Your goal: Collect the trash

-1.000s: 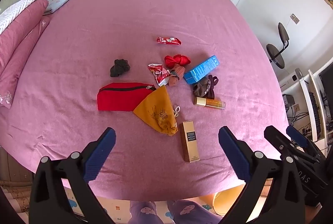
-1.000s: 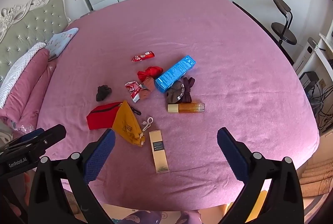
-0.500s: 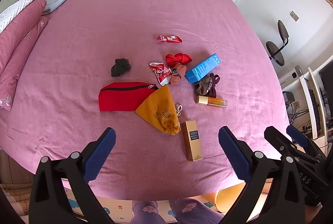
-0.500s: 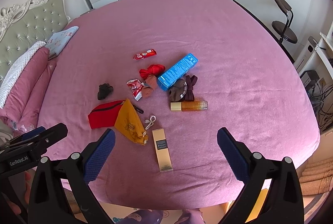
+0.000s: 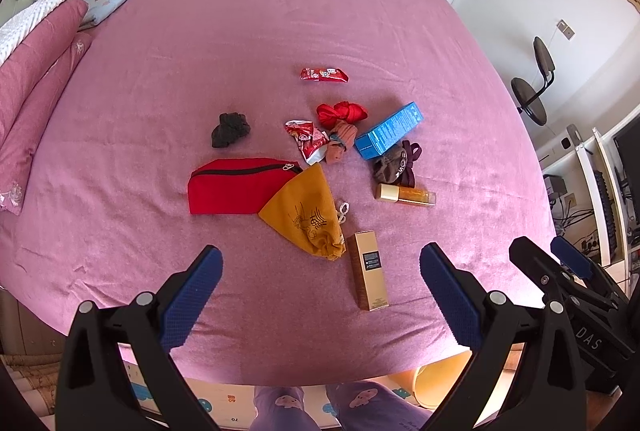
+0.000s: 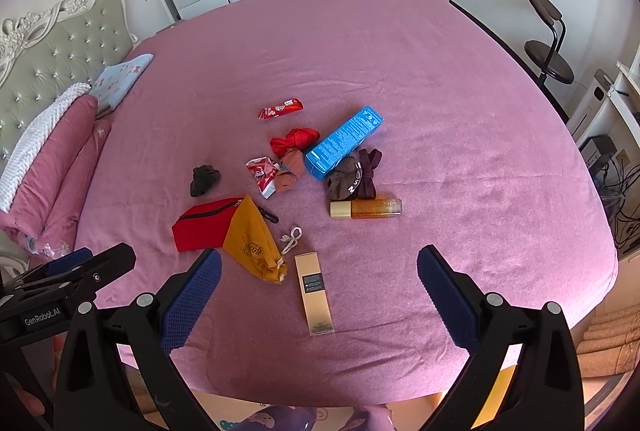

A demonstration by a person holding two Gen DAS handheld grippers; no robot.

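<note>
Red wrapper [image 5: 324, 74] flat mid-bed, farthest item; torn wrapper [image 5: 307, 140] nearer, touching brown sock [image 5: 340, 143]. Gold box [image 5: 367, 276] nearest foot edge of bed [image 5: 160, 71]. My left gripper [image 5: 320, 295] and right gripper [image 6: 318, 293] spread wide, empty, above foot edge.

- A pink bedspread [image 6: 440, 79] holds a scatter of items near its foot, where the right gripper [image 6: 318, 273] hovers with its blue-padded jaws spread wide, empty.
- A gold box [image 6: 314, 293] lies nearest, just beside a mustard drawstring pouch [image 6: 252, 241] overlapping a red zip pouch [image 6: 200, 229].
- Farther up: an amber bottle [image 6: 366, 209], a blue carton [image 6: 344, 142], a crumpled red wrapper [image 6: 262, 171] and a flat red wrapper [image 6: 280, 108].
- The left gripper [image 6: 64, 271] shows at the left edge.
</note>
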